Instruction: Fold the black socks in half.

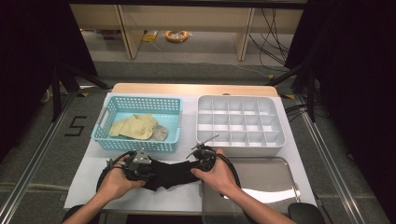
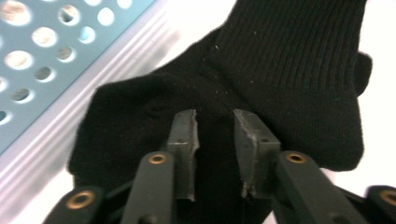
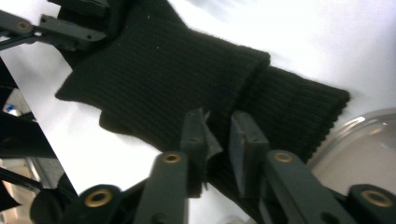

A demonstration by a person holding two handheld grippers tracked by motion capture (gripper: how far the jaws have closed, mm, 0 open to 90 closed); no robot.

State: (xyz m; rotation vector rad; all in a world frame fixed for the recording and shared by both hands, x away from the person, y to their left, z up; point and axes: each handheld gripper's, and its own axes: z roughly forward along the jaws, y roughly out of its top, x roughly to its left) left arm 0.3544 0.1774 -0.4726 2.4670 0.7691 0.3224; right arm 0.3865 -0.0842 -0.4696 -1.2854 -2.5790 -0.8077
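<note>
**Black sock spanned between two grippers at the counter's near edge**

Left gripper [image 2: 215, 116]: jaws narrowly parted, rising from the bottom centre of the left gripper view, with the plainer-knit end of the black sock [image 2: 289, 70] in the gap. Cannot tell whether the pads actually pinch.

Right gripper [image 3: 218, 116]: same stance at the ribbed cuff end, fabric between the jaws, bite likewise impossible to tell.

Lies low and centre in the high view, stretched across the white sheet [image 1: 187, 196] between both hands. Probably taken at opposite ends to keep it flat and taut for folding.

Just above, at centre left, sits the blue basket [image 1: 105, 133] with yellow socks [image 1: 135, 126], likely the supply. Centre right, the white divided tray [image 1: 240, 148], seemingly the destination. Lower right, a metal tray [image 1: 261, 172].
</note>
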